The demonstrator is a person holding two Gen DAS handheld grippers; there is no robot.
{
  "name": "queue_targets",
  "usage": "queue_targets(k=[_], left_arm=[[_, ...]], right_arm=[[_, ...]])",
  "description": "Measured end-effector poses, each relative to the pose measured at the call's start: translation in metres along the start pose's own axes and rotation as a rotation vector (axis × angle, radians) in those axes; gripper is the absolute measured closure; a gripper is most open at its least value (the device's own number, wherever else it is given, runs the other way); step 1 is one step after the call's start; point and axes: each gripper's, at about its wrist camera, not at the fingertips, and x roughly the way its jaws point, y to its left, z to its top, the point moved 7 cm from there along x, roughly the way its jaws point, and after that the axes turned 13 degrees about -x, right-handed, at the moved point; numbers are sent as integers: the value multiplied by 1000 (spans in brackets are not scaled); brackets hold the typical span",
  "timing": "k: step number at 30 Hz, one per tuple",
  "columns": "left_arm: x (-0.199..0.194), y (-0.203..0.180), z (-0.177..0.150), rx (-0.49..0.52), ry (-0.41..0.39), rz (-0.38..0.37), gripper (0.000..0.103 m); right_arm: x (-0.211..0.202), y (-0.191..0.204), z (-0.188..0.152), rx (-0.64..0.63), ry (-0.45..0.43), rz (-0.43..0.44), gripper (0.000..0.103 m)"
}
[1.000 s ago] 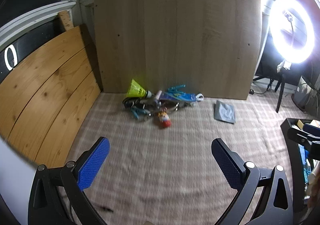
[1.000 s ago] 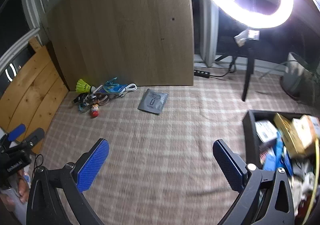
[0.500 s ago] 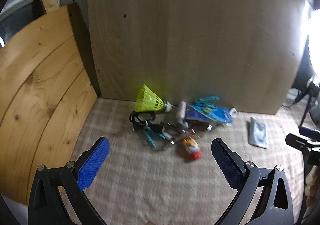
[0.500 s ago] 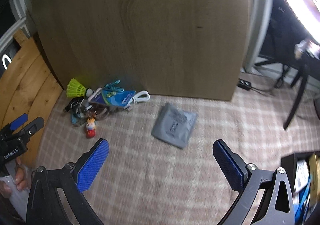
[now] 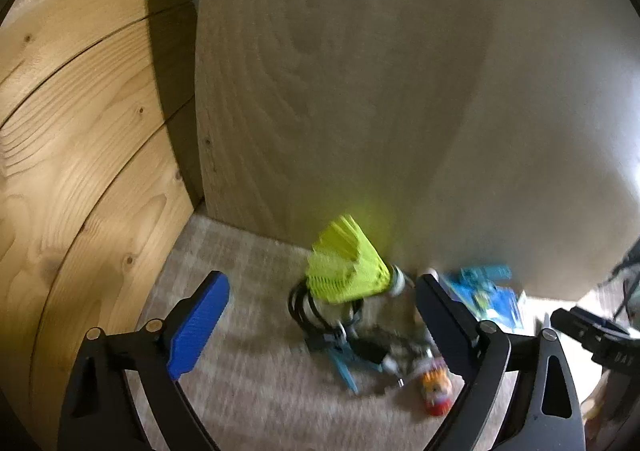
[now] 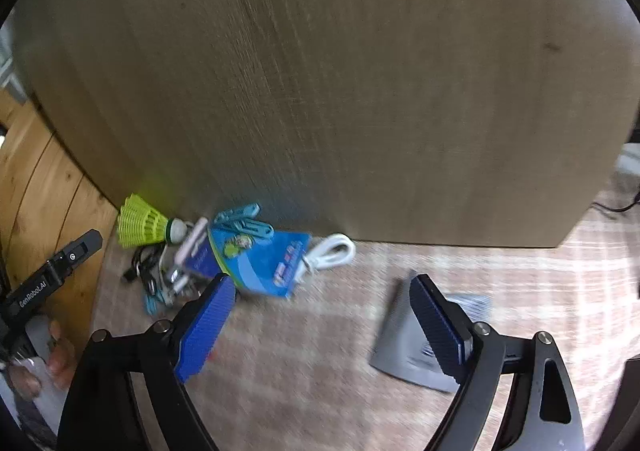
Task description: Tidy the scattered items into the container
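A pile of small items lies on the checked cloth against an upright wooden board. In the left wrist view my left gripper (image 5: 320, 303) is open, close above the yellow shuttlecock (image 5: 348, 271), black cable (image 5: 300, 307), blue clip (image 5: 344, 363) and small red-and-orange figure (image 5: 436, 391). In the right wrist view my right gripper (image 6: 320, 311) is open, with the blue packet (image 6: 264, 255) and white cable (image 6: 332, 251) just ahead of it and the grey pouch (image 6: 408, 343) partly behind its right finger. The container is out of view.
The tall board (image 6: 320, 91) stands right behind the pile. Pine panels (image 5: 80, 131) close off the left side. The left gripper (image 6: 52, 275) shows at the left edge of the right wrist view, and the right gripper (image 5: 592, 335) at the right edge of the left wrist view.
Both grippers have moved forward and down toward the pile by the board, which now looks much larger. The container and ring light have dropped out of view. Both stay open.
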Motion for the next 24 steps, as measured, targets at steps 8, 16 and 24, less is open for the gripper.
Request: queue_targets(k=[8, 16, 24], left_arm=[[40, 0, 5, -46, 40, -26, 20], [65, -7, -8, -54, 100, -76, 36], [63, -35, -27, 30, 127, -139, 69]], right_arm=[[36, 17, 19, 50, 14, 25, 30], [63, 25, 29, 76, 44, 11, 36], [74, 45, 32, 44, 63, 14, 45]])
